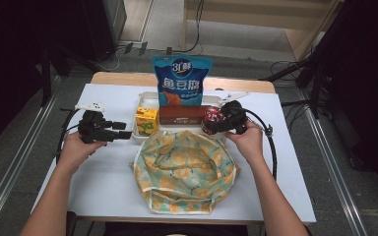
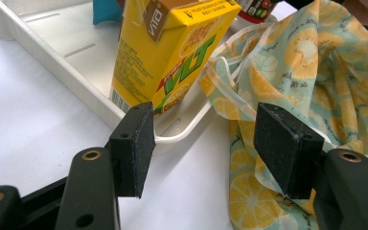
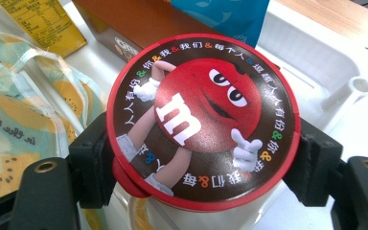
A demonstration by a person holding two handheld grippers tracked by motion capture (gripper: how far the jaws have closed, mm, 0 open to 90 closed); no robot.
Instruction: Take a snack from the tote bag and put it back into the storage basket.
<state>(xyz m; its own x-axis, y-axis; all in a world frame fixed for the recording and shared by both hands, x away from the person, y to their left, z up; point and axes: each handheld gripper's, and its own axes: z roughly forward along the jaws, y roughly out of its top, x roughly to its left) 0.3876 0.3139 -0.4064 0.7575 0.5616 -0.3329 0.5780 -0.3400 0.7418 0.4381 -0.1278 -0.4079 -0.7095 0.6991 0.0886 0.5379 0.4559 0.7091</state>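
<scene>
A round tub with a red M&M's lid (image 3: 201, 120) is clamped between the jaws of my right gripper (image 3: 202, 165). In the high view that tub (image 1: 210, 116) sits at the right front corner of the white tray (image 1: 145, 97), next to the lemon-print fabric bag (image 1: 184, 172). My left gripper (image 1: 123, 130) stands open just left of the tray, pointing at the yellow juice carton (image 1: 146, 121). In the left gripper view the open gripper (image 2: 203, 143) holds nothing; the carton (image 2: 172, 48) stands in the tray (image 2: 52, 48) ahead, with the bag (image 2: 316, 72) to the right.
A brown box (image 1: 183, 114) lies in the tray, and a blue snack pouch (image 1: 181, 81) stands upright behind it. The white-covered table (image 1: 103, 187) ends close behind the tray. Cables trail from both grippers.
</scene>
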